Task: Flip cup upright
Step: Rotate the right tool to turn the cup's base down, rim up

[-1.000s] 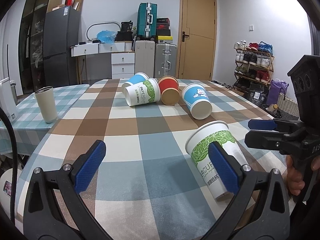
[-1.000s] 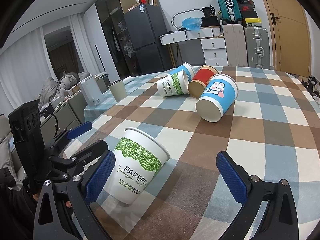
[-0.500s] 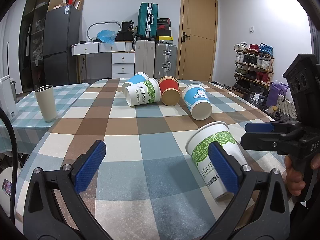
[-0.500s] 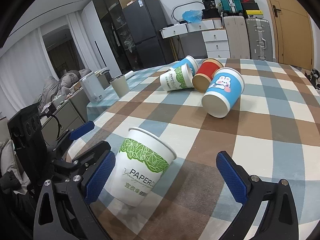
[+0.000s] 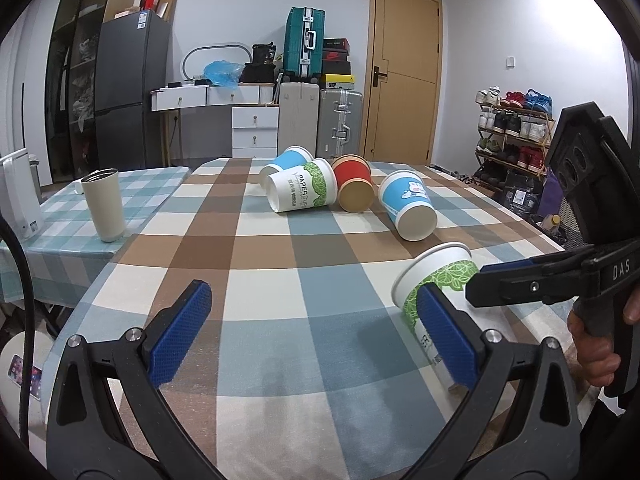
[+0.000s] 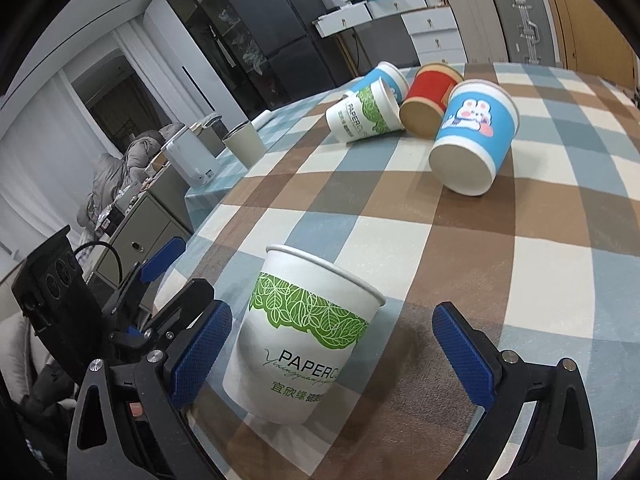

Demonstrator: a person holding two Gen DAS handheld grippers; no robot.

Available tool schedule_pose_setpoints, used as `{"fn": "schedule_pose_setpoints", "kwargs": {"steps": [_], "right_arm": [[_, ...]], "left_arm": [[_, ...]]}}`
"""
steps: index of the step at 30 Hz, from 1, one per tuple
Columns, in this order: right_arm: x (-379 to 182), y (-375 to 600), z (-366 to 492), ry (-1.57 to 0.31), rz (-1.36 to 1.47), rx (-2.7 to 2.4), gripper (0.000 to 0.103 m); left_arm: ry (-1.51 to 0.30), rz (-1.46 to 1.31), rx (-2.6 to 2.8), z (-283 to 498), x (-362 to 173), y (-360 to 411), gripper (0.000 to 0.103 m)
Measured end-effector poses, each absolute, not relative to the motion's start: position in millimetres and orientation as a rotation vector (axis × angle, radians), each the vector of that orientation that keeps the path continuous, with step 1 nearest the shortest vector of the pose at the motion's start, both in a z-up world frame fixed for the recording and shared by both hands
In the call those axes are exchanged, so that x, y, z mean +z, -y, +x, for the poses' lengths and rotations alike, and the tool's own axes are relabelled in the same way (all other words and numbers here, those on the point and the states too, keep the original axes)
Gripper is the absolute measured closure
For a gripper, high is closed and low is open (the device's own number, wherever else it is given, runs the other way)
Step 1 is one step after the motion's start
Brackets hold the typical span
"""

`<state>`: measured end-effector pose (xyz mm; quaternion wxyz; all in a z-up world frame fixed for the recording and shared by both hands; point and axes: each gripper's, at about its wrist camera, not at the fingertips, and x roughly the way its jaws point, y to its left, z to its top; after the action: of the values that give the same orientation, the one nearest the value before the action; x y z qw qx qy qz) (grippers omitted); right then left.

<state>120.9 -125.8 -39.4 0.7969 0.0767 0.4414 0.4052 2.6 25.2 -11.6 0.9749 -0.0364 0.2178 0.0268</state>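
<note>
A white paper cup with a green leaf band (image 6: 304,336) stands upright near the table's front edge, between the open fingers of my right gripper (image 6: 332,356), touching neither pad. In the left wrist view the same cup (image 5: 436,280) shows at the right, partly hidden behind my left gripper's right finger (image 5: 448,332) and the right gripper's jaw. My left gripper (image 5: 316,332) is open and empty above the table. Several more cups lie on their sides farther back: a blue rabbit cup (image 6: 472,136), a red cup (image 6: 430,96), a white leaf cup (image 6: 362,116) and a blue cup (image 6: 380,78).
The table has a brown, blue and white checked cloth (image 5: 280,248). A beige tumbler (image 5: 104,204) and a white appliance (image 5: 18,196) stand on a lower side table at the left. A shoe rack (image 5: 516,128), suitcases and drawers stand beyond.
The right gripper has tilted and drawn closer around the leaf cup, which now looks upright in its view. The left gripper has shifted slightly; the cup sits more to its right.
</note>
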Motion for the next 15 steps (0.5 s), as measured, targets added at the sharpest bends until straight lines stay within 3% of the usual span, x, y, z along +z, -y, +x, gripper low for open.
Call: {"fn": "schedule_pose_setpoints", "kwargs": {"steps": [5,7,12,15], "right_arm": [[-46.1,121.0,134.7,-1.037,0.234,0.905,0.003],[-48.3,118.8,138.2,-1.068,0.254,0.926,0.007],[-54.0,114.0,141.7,-1.127,0.292,0.959,0.029],[-49.5,113.6,138.1,-1.105,0.278,0.962,0.030]], "left_arm": [[-0.441,-0.092,0.054,5.8,-12.8,-27.4,0.001],[-0.439,-0.091,0.055,5.5,-12.8,-28.3,0.001],[-0.435,-0.086,0.055,2.3,-13.3,-30.8,0.001],[-0.435,-0.088,0.055,1.4,-13.1,-31.6,0.001]]}}
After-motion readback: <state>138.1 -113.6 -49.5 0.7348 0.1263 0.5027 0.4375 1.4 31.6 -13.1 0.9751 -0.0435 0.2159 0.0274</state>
